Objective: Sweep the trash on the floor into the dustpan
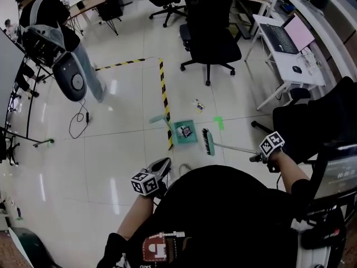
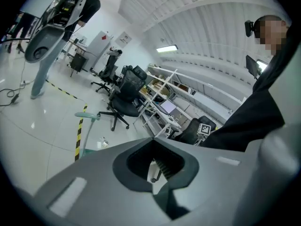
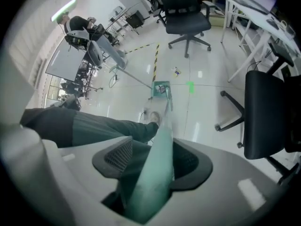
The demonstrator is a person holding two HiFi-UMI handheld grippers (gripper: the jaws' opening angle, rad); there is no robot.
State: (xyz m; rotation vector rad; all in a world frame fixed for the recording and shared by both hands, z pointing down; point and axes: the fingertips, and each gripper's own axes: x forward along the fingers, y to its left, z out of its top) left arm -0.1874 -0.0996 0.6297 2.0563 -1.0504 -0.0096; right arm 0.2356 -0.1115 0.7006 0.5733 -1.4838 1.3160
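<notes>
A teal dustpan stands on the white floor by the striped tape, with scraps in it and its long handle leaning left. The broom head rests just right of the pan. Its pale teal handle runs back between the jaws of my right gripper, which is shut on it. A small piece of trash lies on the floor beyond the pan. My left gripper hangs low near my body, its jaws nearly together with nothing between them. It is well apart from the dustpan handle.
Yellow-black hazard tape crosses the floor. A black office chair stands behind the trash, another at my right, by a white desk with a laptop. A person stands far left; a cable lies nearby. Green tape marks the floor.
</notes>
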